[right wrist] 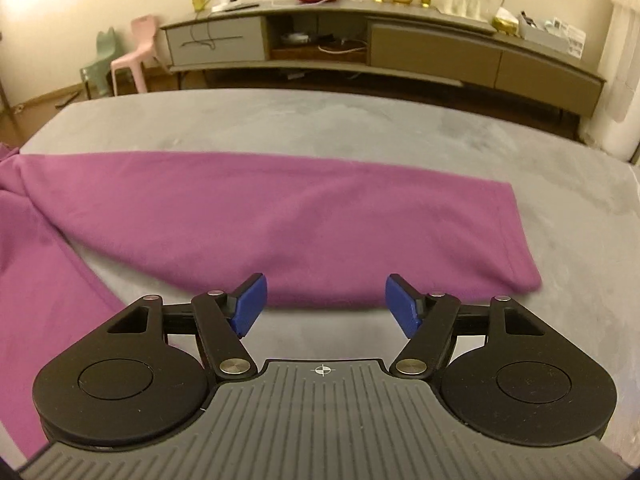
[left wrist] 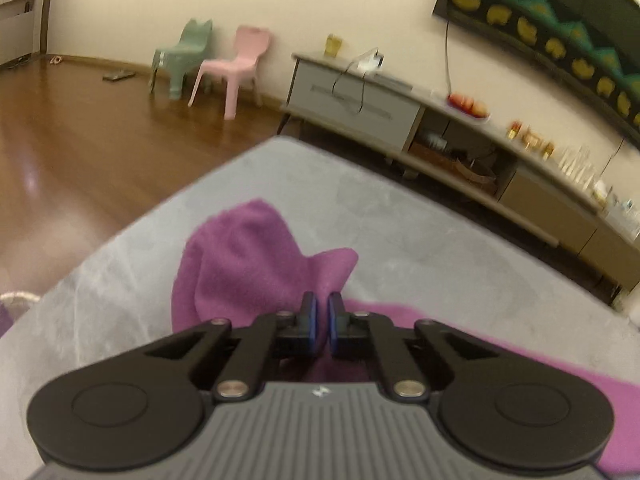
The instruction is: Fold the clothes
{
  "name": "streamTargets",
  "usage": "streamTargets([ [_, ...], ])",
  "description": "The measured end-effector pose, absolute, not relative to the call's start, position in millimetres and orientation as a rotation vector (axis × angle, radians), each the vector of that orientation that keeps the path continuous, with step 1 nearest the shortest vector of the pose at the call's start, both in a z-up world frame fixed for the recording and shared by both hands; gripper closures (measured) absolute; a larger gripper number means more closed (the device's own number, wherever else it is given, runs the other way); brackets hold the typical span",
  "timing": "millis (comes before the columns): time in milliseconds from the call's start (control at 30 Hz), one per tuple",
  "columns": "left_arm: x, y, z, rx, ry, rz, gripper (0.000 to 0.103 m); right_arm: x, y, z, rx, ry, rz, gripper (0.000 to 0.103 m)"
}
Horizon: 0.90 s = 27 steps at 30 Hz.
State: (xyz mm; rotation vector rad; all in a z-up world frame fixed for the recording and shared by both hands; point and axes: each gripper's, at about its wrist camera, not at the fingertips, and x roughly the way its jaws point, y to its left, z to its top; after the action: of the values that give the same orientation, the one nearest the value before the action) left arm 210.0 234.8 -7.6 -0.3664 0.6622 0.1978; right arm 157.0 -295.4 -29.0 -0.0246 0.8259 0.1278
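The left gripper (left wrist: 322, 310) has its blue-padded jaws drawn nearly together. A raised fold of the purple fleece garment (left wrist: 248, 264) stands just ahead of the pads and reaches down between them; the jaws are clamped on this fold. The bunched cloth rises ahead and to the left of the tips, and a flat strip of the same garment runs off to the right beneath the gripper body. The garment lies on the grey soft-covered surface (left wrist: 400, 220).

The right gripper (right wrist: 325, 304) holds its jaws wide apart, with nothing between the pads. One long, flat leg or sleeve of the purple fleece garment (right wrist: 280, 216) lies crosswise just ahead of the fingertips; its hemmed end lies ahead and to the right. Grey surface shows directly under the gap. More purple cloth lies to the left of the gripper.

Beyond the surface stands a long low grey-brown cabinet (right wrist: 400, 52); a pink plastic chair (left wrist: 236, 68) stands beside a green plastic chair (left wrist: 180, 56).
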Motion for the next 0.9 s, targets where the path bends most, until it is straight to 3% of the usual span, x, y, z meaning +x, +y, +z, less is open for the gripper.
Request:
streamTargets([
  [100, 205.7, 233.9, -0.5, -0.379, 0.596, 0.161, 0.098, 171.9, -271.5, -19.5, -0.053, 0.797, 0.154, 0.017],
  [200, 197.3, 228.5, 11.7, -0.368, 0.501, 0.118, 0.098, 202.8, -250.8, -24.5, -0.103, 0.828, 0.135, 0.015],
  [233, 190.5, 227.1, 21.3, -0.381, 0.430, 0.083, 0.099, 213.3, -250.4, -30.2, -0.092, 0.853, 0.123, 0.016],
  [333, 173.4, 219.8, 48.2, -0.409, 0.245, -0.046, 0.098, 231.0, -257.0, -44.6, -0.051, 0.909, 0.104, 0.041],
  [433, 181.0, 204.1, 56.5, -0.424, 0.235, -0.164, 0.096, 221.8, -275.3, -46.0, -0.080, 0.884, 0.095, 0.049],
  [500, 195.0, 189.2, 49.4, -0.402, 0.307, -0.141, 0.087, 219.3, -305.6, -47.5, -0.080, 0.886, -0.008, 0.049],
  [600, 214.6, 170.5, 32.5, -0.330, 0.438, -0.033, 0.055, 215.9, -358.7, -46.7, -0.074, 0.898, -0.193, 0.049],
  [800, 213.9, 198.6, 20.6, -0.389, 0.556, 0.186, 0.047, 208.7, -387.1, -43.9, -0.130, 0.947, -0.330, 0.037],
  [900, 198.5, 226.0, 21.6, -0.503, 0.554, 0.211, 0.046, 200.0, -375.0, -34.0, -0.118, 0.917, -0.338, 0.040],
])
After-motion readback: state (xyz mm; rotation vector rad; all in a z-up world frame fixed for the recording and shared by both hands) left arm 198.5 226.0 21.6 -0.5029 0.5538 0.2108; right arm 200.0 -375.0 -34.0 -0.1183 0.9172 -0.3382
